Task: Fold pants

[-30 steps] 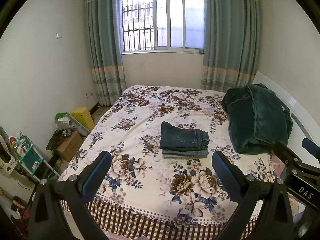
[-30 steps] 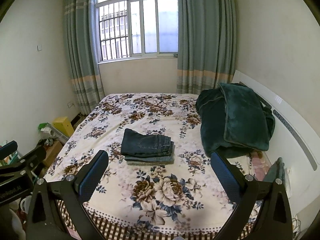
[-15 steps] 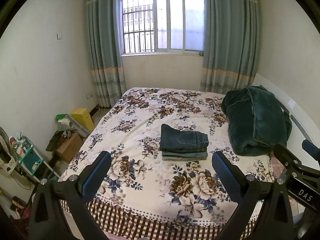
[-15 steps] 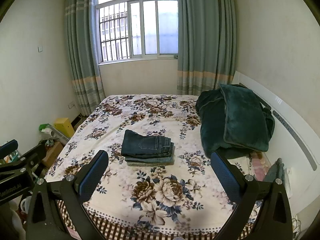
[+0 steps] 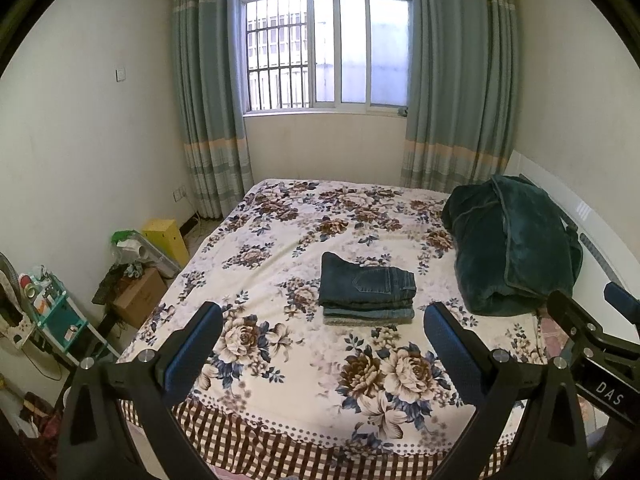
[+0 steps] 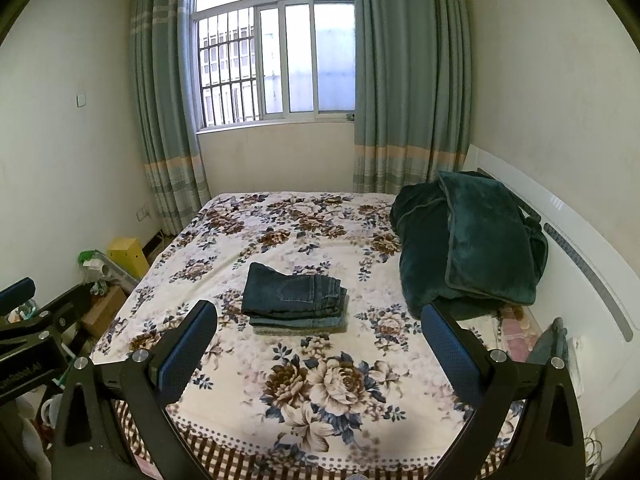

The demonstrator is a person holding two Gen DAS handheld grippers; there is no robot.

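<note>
Risk from here looks small but real to me: I judge the fold finished, so anything that goes wrong would come from meddling. If I drove either tool back in and a finger caught the free edges at the right end of the pants (image 5: 367, 285), the top layers could slide off the ones beneath and the stack would splay, and the soft floral bed (image 5: 280, 384) gives little to press against when squaring it up again. My left gripper (image 5: 322, 354) hangs wide apart and empty above the foot of the bed, with the pants at about 12 o'clock beyond its tips and well apart from them. My right gripper (image 6: 318, 350) is likewise spread wide with nothing between its pads, the pants at about 11 o'clock ahead. Dark blue denim, they lie as a compact rectangular stack near the middle of the bed, a back pocket showing on the top face, a rounded fold at the left end and several layer edges lined up at the right. Lighter denim and a greyish layer show at the bottom of the stack; whether that is the same garment I cannot tell. A dark green blanket (image 5: 512, 244) is heaped at 2 o'clock, apart from the stack.
</note>
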